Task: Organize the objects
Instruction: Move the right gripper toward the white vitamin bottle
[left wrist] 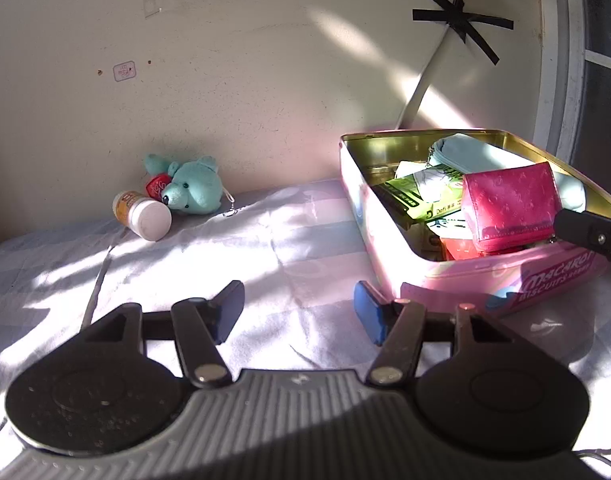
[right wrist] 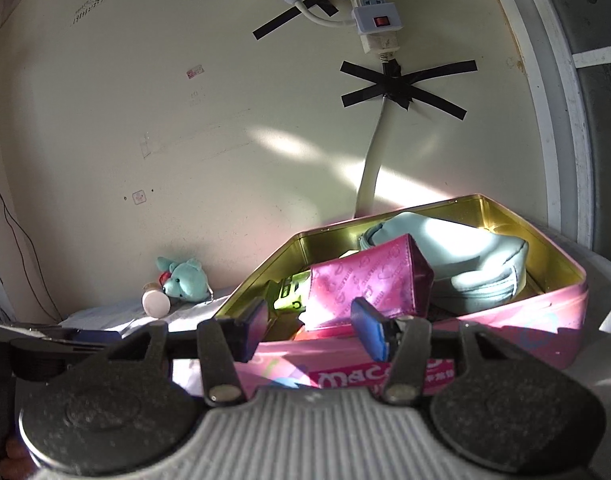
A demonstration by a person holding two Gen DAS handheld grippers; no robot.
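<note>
**Both hand-held grippers spread and empty at the biscuit tin**

My left hand-held gripper (left wrist: 297, 312) is held low over the table's pale checked cloth (left wrist: 233, 256), pointing toward the wall, its blue-padded fingers (left wrist: 367, 314) spread wide with nothing between them. The near corner of the pink biscuit tin (left wrist: 465, 280) sits just to the right of its right finger.

My right hand-held gripper (right wrist: 309, 332) is higher, levelled at the tin's near wall (right wrist: 505, 320), and its fingers are also parted and grip nothing. From the left camera only a black tip of it shows at the right edge, over the tin's rim; the rest is cut off.

Inside the open tin, a pink wallet (right wrist: 365, 284) leans upright near the front, and my right gripper's blue pad overlaps its lower corner in view; I cannot tell whether they touch. Behind it lies a pale blue pouch (right wrist: 465, 256), partly washed out by sunlight. To the left of the wallet are green packets (left wrist: 409, 196) and something red (left wrist: 461, 248) underneath, mostly hidden, so I can't say what they are.

Well to the left, against the wall, a teal plush bear (left wrist: 193, 188) lies on the cloth with a white-capped bottle (left wrist: 143, 214) on its side touching it. On the wall above, a white cable (right wrist: 371, 160) is held by crossed black tape (right wrist: 401, 88), below a power strip (right wrist: 373, 8).
</note>
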